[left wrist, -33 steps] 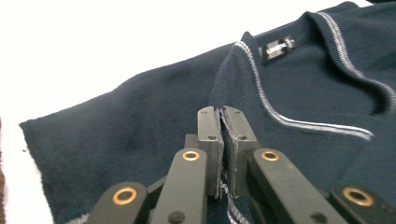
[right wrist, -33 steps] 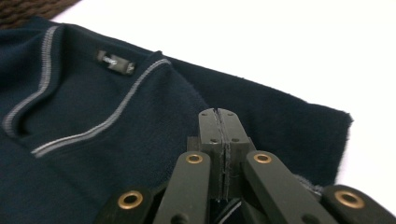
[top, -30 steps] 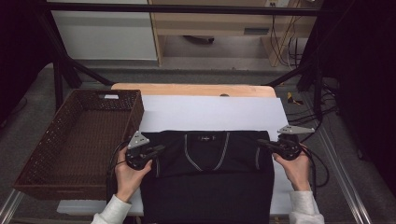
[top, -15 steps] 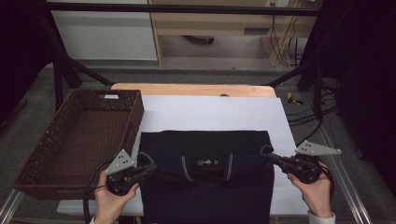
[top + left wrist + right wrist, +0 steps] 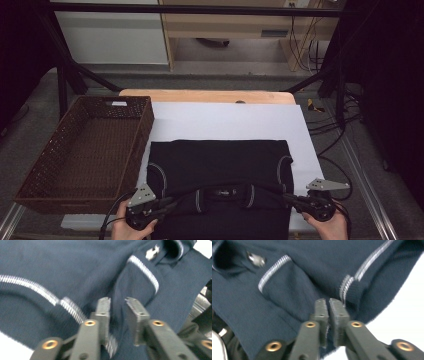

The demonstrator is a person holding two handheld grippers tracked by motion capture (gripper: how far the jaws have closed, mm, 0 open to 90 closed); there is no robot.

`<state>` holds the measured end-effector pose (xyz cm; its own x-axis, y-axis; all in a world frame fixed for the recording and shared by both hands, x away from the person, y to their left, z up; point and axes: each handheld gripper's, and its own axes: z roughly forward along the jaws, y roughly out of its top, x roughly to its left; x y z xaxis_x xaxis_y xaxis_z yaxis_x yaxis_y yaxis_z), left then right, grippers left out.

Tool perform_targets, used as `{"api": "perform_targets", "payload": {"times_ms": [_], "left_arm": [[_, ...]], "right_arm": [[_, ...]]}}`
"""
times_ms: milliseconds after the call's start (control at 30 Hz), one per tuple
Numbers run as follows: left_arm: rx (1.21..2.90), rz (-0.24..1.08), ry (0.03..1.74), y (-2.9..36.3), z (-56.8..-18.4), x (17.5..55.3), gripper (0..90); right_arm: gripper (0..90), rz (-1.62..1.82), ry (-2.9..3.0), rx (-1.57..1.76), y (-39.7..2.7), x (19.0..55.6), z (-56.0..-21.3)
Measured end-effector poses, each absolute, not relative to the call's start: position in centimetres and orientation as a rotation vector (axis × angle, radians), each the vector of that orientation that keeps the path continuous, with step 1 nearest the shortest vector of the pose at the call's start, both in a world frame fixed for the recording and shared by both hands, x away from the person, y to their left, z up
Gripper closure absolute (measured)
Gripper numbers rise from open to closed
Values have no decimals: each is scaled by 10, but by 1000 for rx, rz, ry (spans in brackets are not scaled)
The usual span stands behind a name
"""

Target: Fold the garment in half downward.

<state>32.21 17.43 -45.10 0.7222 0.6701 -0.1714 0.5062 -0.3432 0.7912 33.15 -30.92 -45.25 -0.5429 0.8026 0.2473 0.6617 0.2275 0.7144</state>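
Observation:
A dark navy shirt [image 5: 215, 165] with white-striped trim lies on the white sheet [image 5: 225, 122], its collar end folded back toward the near edge. My left gripper [image 5: 167, 204] is at the shirt's near left. In the left gripper view its jaws [image 5: 117, 305] stand a little apart with a thick fold of the shirt [image 5: 62, 270] between them. At the near right, my right gripper [image 5: 292, 199] has its jaws [image 5: 328, 305] pressed together on the shirt's edge [image 5: 312, 272], beside a striped cuff. A hand holds each gripper at the bottom of the high view.
A brown wicker basket [image 5: 85, 145] stands at the left, touching the sheet's edge. The wooden table edge [image 5: 205, 96] shows past the sheet. Cables [image 5: 330, 135] trail on the floor at the right. Metal frame rails run along both sides.
Both grippers have drawn back toward the person, pulling the shirt's collar end over the rest of the shirt. The collar now lies near the front edge.

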Motion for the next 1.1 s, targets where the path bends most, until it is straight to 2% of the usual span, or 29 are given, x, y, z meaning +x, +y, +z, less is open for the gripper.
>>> {"api": "perform_targets", "payload": {"times_ms": [167, 367, 433, 500, 567, 633, 667, 733, 967, 1000, 1100], "left_arm": [[2038, 228, 852, 148, -453, 335, 542], [2088, 169, 822, 126, -468, 344, 539], [2101, 154, 821, 124, -471, 343, 567], [2109, 137, 824, 123, -476, 342, 626], [2128, 138, 817, 122, -478, 341, 680], [2140, 129, 811, 121, -478, 339, 779], [2140, 120, 812, 122, -476, 338, 833], [2127, 116, 802, 123, -472, 336, 854], [2138, 87, 707, 131, -457, 311, 849], [2131, 93, 696, 133, -457, 308, 828], [2088, 127, 728, 144, -451, 304, 692]], "right_arm": [[603, 1266, 2287, 1287, -287, 340, -441], [548, 1265, 2368, 1223, -255, 356, -450], [525, 1234, 2388, 1211, -249, 360, -459], [553, 1211, 2408, 1223, -246, 361, -466], [677, 1197, 2447, 1231, -246, 360, -470], [816, 1185, 2478, 1234, -245, 358, -472], [852, 1181, 2490, 1235, -246, 357, -471], [861, 1198, 2490, 1237, -248, 354, -467], [852, 1268, 2542, 1211, -255, 328, -450], [828, 1270, 2555, 1213, -255, 324, -450], [718, 1296, 2521, 1229, -262, 316, -450]]}}
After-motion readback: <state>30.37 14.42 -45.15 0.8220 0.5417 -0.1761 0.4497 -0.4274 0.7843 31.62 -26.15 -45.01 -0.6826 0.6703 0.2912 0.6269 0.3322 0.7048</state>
